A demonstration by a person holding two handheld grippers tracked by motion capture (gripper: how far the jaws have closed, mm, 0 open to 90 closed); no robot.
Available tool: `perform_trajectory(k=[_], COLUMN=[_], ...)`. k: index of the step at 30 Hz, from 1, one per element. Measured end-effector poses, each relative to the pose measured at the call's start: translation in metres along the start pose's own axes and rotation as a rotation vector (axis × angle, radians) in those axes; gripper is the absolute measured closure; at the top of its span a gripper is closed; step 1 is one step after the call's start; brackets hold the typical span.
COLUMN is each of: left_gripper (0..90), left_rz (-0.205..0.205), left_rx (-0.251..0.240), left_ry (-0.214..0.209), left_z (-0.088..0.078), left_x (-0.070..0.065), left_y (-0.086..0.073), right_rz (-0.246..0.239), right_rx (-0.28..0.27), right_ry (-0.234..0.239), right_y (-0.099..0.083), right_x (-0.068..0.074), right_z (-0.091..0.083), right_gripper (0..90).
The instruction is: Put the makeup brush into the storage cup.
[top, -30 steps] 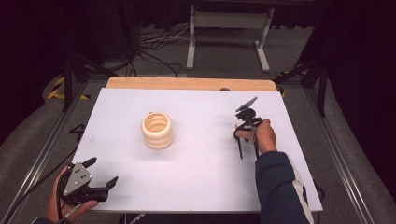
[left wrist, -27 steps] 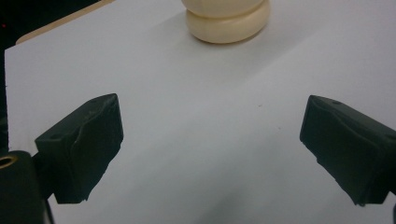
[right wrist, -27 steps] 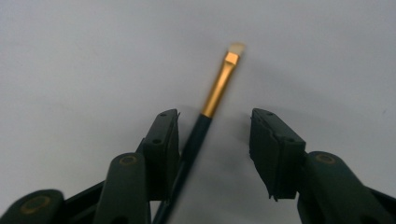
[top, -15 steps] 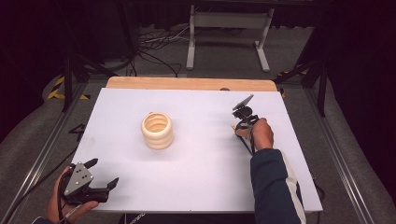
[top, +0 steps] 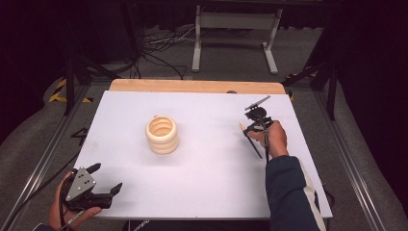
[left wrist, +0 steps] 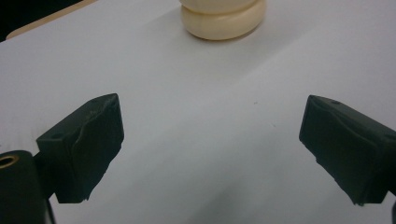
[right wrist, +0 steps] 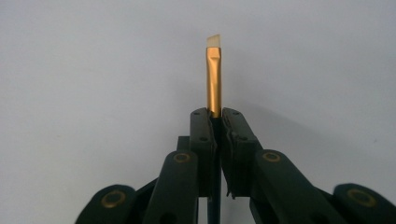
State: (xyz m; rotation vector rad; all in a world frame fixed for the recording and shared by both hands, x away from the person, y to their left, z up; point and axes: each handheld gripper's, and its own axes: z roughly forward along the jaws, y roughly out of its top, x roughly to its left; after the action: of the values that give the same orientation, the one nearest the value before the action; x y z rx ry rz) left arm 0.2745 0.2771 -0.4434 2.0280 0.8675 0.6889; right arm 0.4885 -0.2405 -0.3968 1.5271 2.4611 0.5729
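Now: right tool (top: 251,126) clamps a brush (right wrist: 214,74), ring stack (top: 162,134) well off to its left.
Right tool's jaws are shut tight on the brush's gold ferrule, pale bristle tip sticking out past them, handle trailing back under the hand (top: 274,138). Brush long axis points roughly toward the stack, across bare desk (top: 207,163). Left tool (top: 103,187) sits at the desk's near edge, jaws wide apart, holding nothing, stack ahead of it (left wrist: 223,18). Left tool looks about as near the stack as the right; likely the brush has to travel left to reach it.
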Motion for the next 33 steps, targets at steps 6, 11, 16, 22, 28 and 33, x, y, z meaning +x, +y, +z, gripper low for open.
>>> perform_trajectory(k=[6,11,16,22,28,33], left_gripper=[7.5,7.4,7.4,7.4,7.5,7.5], left_rz=[-0.002,-0.008,-0.012,-0.012,-0.01,-0.017], left_rx=[-0.007,-0.013,-0.016,-0.019,-0.019,-0.03], left_ry=[0.004,0.007,0.006,0.003,0.0,-0.004], left_z=[0.0,-0.001,-0.002,-0.002,-0.001,-0.002], left_x=[-0.001,0.0,0.0,0.0,0.0,-0.001], left_y=[0.001,0.001,0.001,0.001,0.001,0.003], right_rz=[-0.041,-0.082,-0.124,-0.148,-0.15,-0.178], right_rx=[-0.178,-0.311,-0.455,-0.564,-0.635,-0.706], right_ry=[0.093,0.085,0.078,0.094,0.112,0.169], right_y=[-0.005,-0.01,-0.017,-0.027,-0.036,-0.042], right_x=[0.003,0.01,0.018,0.023,0.025,0.027], right_z=[-0.022,-0.036,-0.047,-0.053,-0.055,-0.06], right_gripper=[84.1,84.1,84.1,84.1,84.1,84.1])
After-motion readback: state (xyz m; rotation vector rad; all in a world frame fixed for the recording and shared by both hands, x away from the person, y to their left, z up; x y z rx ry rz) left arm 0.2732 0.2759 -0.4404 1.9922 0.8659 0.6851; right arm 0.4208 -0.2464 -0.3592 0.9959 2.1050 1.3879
